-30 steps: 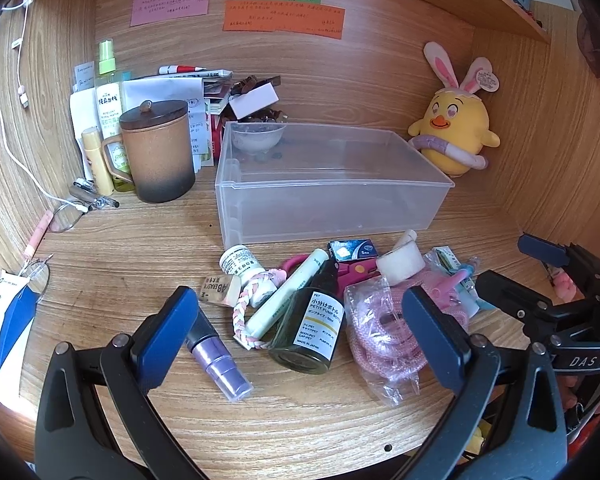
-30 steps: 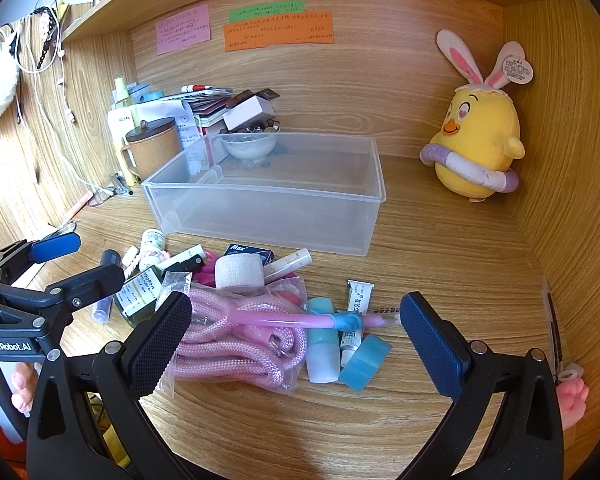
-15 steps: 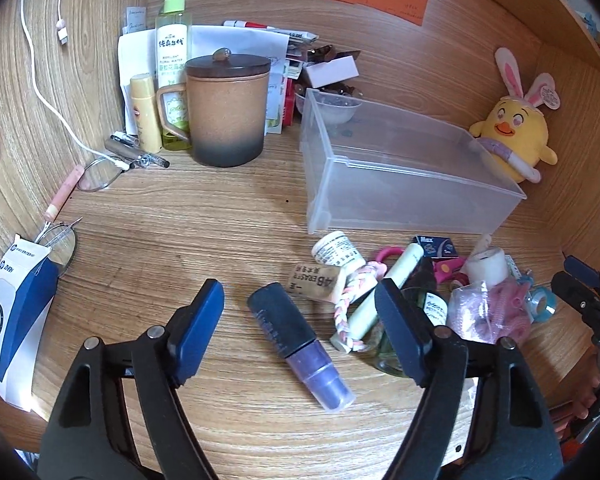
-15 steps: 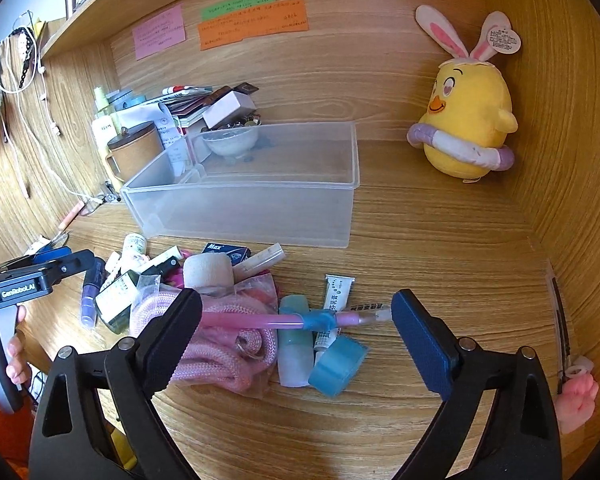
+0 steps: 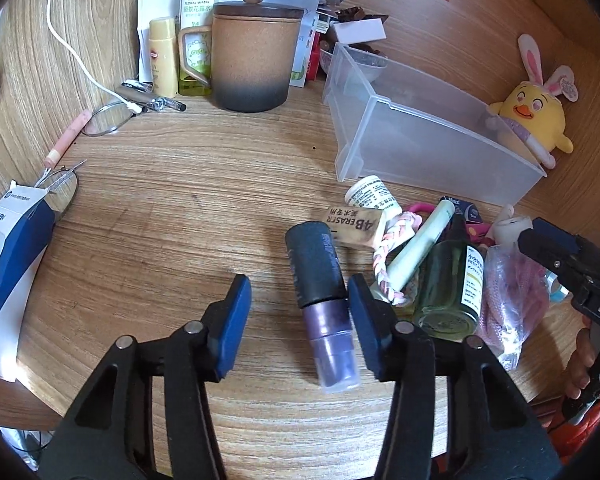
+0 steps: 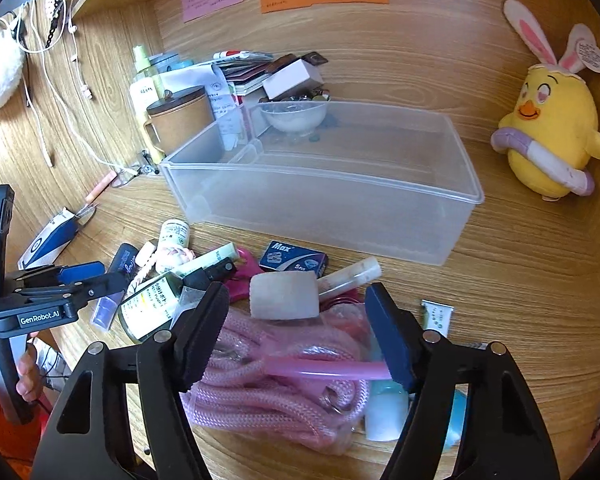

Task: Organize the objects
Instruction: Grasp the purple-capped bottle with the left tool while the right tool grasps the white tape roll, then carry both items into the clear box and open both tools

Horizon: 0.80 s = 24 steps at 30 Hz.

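A purple bottle with a black cap (image 5: 324, 292) lies on the wooden desk between the jaws of my left gripper (image 5: 298, 320). The jaws are closing; the right pad is close against the bottle and the left pad stands well clear. My right gripper (image 6: 296, 336) hangs over a clear bag of pink rope (image 6: 280, 384), jaws closing with the bag and a pink stick (image 6: 324, 370) between them, pads not visibly pressing. A white roll (image 6: 284, 294) sits just beyond. The clear plastic box (image 6: 320, 212) stands behind the pile. The left gripper (image 6: 72, 280) also shows in the right wrist view.
An eraser (image 5: 356, 222), a green glass bottle (image 5: 452, 284) and a blue staples box (image 6: 292, 262) lie in the pile. A lidded brown mug (image 5: 256, 56) stands at the back left, a plush chick (image 6: 552, 132) at the right, a blue-white carton (image 5: 8, 264) and glasses (image 5: 108, 120) at the left.
Both grippers have narrowed. The left one came down and forward, so the purple bottle now lies between its jaws. The right one moved forward over the pink rope bag.
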Each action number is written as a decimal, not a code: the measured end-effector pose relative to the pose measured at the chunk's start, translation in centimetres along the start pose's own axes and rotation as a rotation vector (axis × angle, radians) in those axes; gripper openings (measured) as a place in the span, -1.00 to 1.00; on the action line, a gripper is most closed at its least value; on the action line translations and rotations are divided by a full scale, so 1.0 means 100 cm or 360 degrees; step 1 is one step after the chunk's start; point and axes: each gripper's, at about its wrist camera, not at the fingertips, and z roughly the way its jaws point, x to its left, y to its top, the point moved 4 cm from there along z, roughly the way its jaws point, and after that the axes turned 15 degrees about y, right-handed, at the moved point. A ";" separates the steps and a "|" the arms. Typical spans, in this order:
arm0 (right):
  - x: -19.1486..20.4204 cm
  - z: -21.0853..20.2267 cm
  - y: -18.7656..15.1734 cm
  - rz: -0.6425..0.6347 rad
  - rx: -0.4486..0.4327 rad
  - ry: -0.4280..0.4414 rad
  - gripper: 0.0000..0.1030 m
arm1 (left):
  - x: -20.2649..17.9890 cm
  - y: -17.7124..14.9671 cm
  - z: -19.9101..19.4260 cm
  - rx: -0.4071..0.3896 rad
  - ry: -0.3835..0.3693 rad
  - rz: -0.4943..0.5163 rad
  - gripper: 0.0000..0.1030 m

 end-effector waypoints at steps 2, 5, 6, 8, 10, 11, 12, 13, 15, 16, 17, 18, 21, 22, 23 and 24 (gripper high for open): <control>-0.001 0.007 0.000 0.0004 0.0025 0.0013 -0.05 | 0.000 -0.001 0.001 -0.0011 0.0016 0.0010 -0.26; -0.003 0.012 0.000 0.0024 0.0044 0.0035 -0.31 | 0.000 0.000 0.002 -0.0023 0.0042 0.0022 -0.49; -0.003 0.012 0.000 0.0029 0.0034 0.0032 -0.31 | 0.000 0.001 0.003 -0.0026 0.0045 0.0020 -0.51; -0.003 0.009 0.000 0.0031 0.0015 0.0030 -0.31 | 0.001 0.002 0.004 -0.0036 0.0057 0.0009 -0.51; -0.003 0.005 0.001 0.0021 -0.0007 0.0014 -0.31 | 0.002 0.004 0.003 -0.0056 0.0076 0.0008 -0.51; -0.003 0.002 0.001 0.0013 -0.0019 0.0004 -0.31 | 0.003 0.005 0.001 -0.0068 0.0078 0.0004 -0.51; -0.003 0.000 0.003 0.0008 -0.0028 -0.0002 -0.32 | 0.004 0.008 -0.001 -0.0084 0.0075 -0.0003 -0.51; -0.003 -0.003 0.004 0.0005 -0.0040 -0.0007 -0.32 | 0.004 0.011 -0.004 -0.0103 0.0067 -0.0008 -0.51; -0.003 -0.010 0.007 -0.0001 -0.0069 -0.0017 -0.32 | 0.005 0.019 -0.012 -0.0152 0.0059 -0.0018 -0.51; -0.004 -0.013 0.009 -0.0003 -0.0083 -0.0019 -0.32 | 0.005 0.024 -0.016 -0.0179 0.0057 -0.0020 -0.51; -0.004 -0.016 0.011 -0.0005 -0.0098 -0.0023 -0.32 | 0.004 0.029 -0.021 -0.0207 0.0051 -0.0022 -0.51; -0.005 -0.020 0.013 -0.0002 -0.0121 -0.0028 -0.32 | 0.004 0.035 -0.025 -0.0237 0.0041 -0.0022 -0.51; -0.009 -0.029 0.022 0.0008 -0.0171 -0.0029 -0.32 | 0.001 0.052 -0.038 -0.0318 0.0000 -0.0032 -0.51; -0.009 -0.031 0.026 0.0008 -0.0188 -0.0033 -0.32 | -0.002 0.058 -0.040 -0.0338 -0.0014 -0.0030 -0.51; -0.010 -0.034 0.030 0.0003 -0.0208 -0.0043 -0.32 | -0.004 0.063 -0.043 -0.0357 -0.0030 -0.0030 -0.51; -0.011 -0.037 0.035 -0.0010 -0.0235 -0.0064 -0.32 | -0.006 0.069 -0.045 -0.0376 -0.0045 -0.0026 -0.51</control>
